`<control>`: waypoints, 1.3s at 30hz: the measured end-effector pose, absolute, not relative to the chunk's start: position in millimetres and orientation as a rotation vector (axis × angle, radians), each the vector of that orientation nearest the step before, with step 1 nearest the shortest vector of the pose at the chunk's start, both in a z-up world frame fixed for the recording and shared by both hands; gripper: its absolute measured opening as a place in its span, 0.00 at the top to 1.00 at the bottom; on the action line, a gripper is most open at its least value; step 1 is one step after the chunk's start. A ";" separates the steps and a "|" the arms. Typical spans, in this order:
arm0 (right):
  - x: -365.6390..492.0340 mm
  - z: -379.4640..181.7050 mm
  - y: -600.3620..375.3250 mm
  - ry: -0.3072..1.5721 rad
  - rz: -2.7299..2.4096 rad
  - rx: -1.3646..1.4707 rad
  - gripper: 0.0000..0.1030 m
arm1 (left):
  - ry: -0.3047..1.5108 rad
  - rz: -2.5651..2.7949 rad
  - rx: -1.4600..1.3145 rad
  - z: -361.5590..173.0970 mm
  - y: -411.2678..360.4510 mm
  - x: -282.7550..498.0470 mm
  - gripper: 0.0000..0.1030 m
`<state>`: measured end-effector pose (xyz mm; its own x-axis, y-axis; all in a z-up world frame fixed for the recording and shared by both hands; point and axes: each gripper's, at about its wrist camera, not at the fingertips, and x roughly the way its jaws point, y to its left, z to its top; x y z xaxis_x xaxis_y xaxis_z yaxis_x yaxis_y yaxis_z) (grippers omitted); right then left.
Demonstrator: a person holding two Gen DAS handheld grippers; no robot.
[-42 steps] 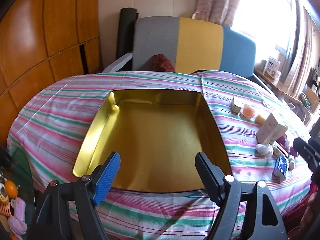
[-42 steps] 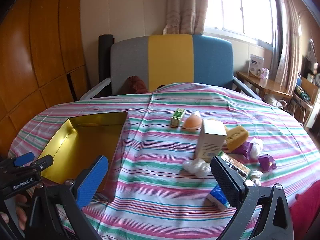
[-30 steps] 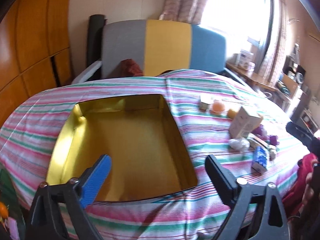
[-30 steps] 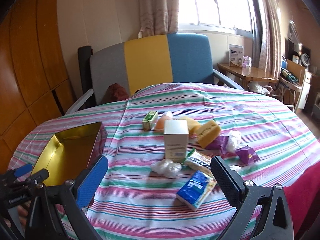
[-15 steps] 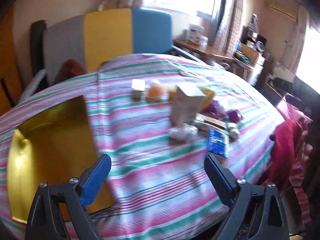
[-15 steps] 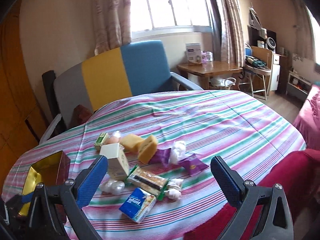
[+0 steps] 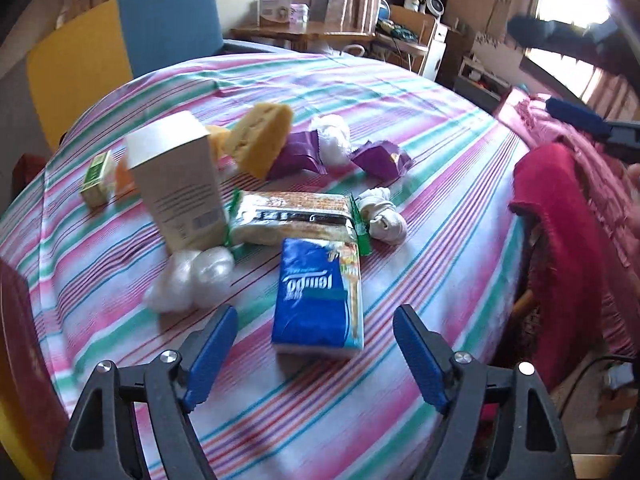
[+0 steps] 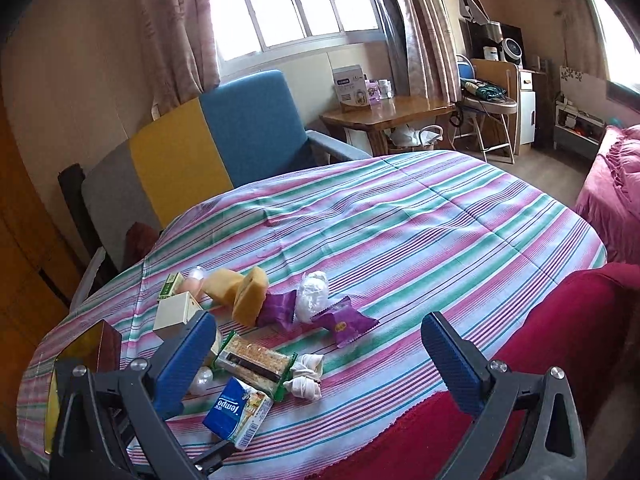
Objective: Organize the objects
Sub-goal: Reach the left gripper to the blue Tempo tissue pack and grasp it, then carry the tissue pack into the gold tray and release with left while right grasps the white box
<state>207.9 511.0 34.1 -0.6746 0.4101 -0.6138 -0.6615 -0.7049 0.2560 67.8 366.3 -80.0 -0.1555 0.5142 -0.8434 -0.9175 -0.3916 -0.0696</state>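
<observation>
- Tissues lie flat on the striped desk, just ahead of my left hand-held gripper; its jaws are closing, wide of the pack, with the near end of the pack about level with the fingertips and no pad touching it.
- My right hand-held gripper stands wide open over the desk edge with nothing between its jaws.
- Its left finger hides part of the white box and the clear bags in the right view.
- Beyond the tissues lies a cracker pack, touching the box; a rolled white cloth lies by its right end.
- Two sponges, two purple packets and a white wad crowd together behind; which ones touch is hard to tell.
- A small green box and something orange sit half hidden behind the white box.
- The gold tin is mostly hidden by my left hand-held gripper in the right view.
- The left view is blurred, so the small print cannot be read.
</observation>
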 end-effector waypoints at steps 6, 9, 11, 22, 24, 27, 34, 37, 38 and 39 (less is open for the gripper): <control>201.1 24.2 516.0 0.624 2.354 -0.767 0.00 | 0.644 1.736 -1.092 -114.5 393.4 56.4 0.38; 195.9 21.0 518.2 0.628 2.365 -0.809 0.00 | 0.626 1.765 -1.054 -114.0 384.9 55.9 0.49; 189.3 20.3 517.8 0.624 2.386 -0.846 0.00 | 0.571 1.752 -1.060 -109.9 370.9 54.9 0.49; 110.0 0.5 465.5 0.616 2.547 -1.092 0.00 | 0.405 1.970 -1.042 -68.2 262.0 34.3 0.49; 91.6 -2.8 453.1 0.582 2.560 -1.110 0.00 | 0.388 2.006 -1.025 -59.1 250.5 32.9 0.49; 62.4 -5.6 436.4 0.511 2.586 -1.127 0.00 | 0.359 2.071 -0.997 -46.3 229.8 30.5 0.49; 0.7 -27.3 422.0 0.291 2.521 -1.155 0.07 | 0.254 2.208 -0.987 -19.7 174.4 9.8 0.49; -13.3 -43.4 426.4 0.274 2.488 -1.211 0.49 | 0.196 2.280 -1.020 -10.6 135.7 -18.4 0.49; -14.4 -47.6 428.5 0.301 2.493 -1.223 0.51 | 0.169 2.307 -1.036 -9.8 120.0 -32.0 0.49; -13.6 -48.9 429.3 0.305 2.499 -1.210 0.51 | 0.156 2.340 -1.054 -10.9 107.5 -44.1 0.49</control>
<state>-13.6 429.3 -48.9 -0.5756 0.2135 -0.7894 -0.3974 -0.9167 0.0418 -44.1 107.5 -10.9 -0.5320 0.4457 -0.7200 -0.5374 -0.8348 -0.1197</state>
